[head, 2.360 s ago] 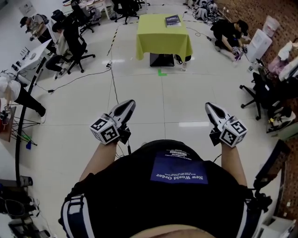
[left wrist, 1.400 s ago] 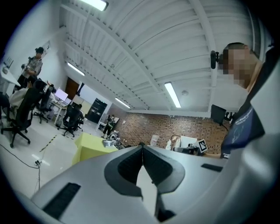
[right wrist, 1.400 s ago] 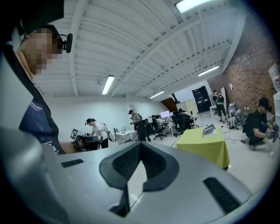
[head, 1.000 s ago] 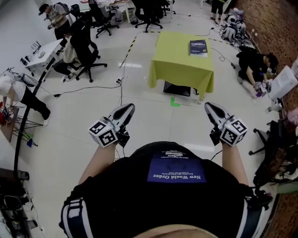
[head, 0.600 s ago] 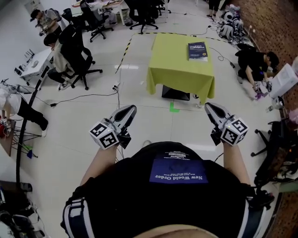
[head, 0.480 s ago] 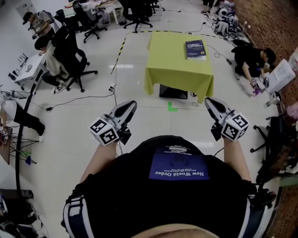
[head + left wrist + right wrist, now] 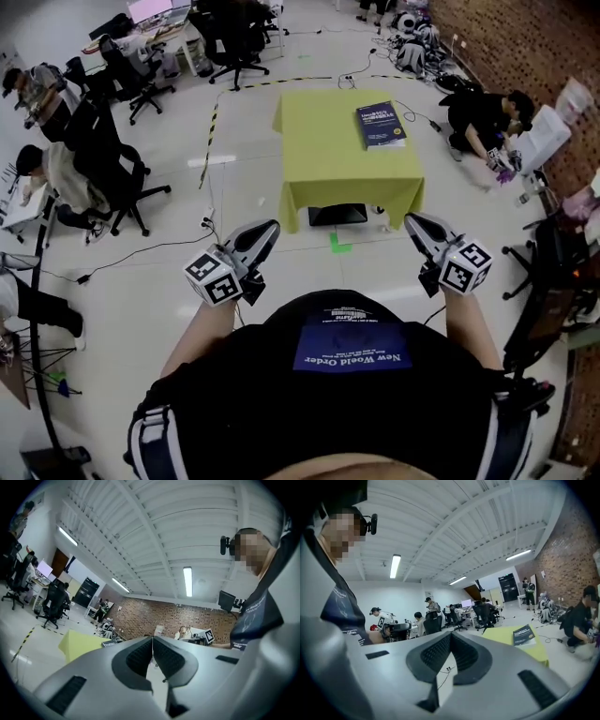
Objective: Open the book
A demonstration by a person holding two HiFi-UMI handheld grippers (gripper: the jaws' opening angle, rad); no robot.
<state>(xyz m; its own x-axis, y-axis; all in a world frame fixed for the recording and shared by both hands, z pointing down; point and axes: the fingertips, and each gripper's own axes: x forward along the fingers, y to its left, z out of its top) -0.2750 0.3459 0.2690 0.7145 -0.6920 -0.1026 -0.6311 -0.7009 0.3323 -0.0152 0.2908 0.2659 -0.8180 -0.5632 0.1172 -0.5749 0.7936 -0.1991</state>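
A dark blue book (image 7: 380, 124) lies shut on the far right part of a table under a yellow-green cloth (image 7: 333, 150), some way ahead of me. It also shows in the right gripper view as the book (image 7: 524, 635) on the cloth (image 7: 506, 637), and faintly in the left gripper view as the book (image 7: 108, 643) on the cloth (image 7: 77, 643). My left gripper (image 7: 269, 228) and right gripper (image 7: 411, 221) are held out in front of my body, both shut and empty, well short of the table.
A black box (image 7: 337, 215) sits under the table, a green floor mark (image 7: 339, 241) before it. Office chairs (image 7: 112, 178) and seated people fill the left. A person (image 7: 483, 120) crouches at the right by a brick wall. Cables cross the white floor.
The table with the book has come nearer and shifted left in the head view. Both grippers stay shut, held the same way before my body.
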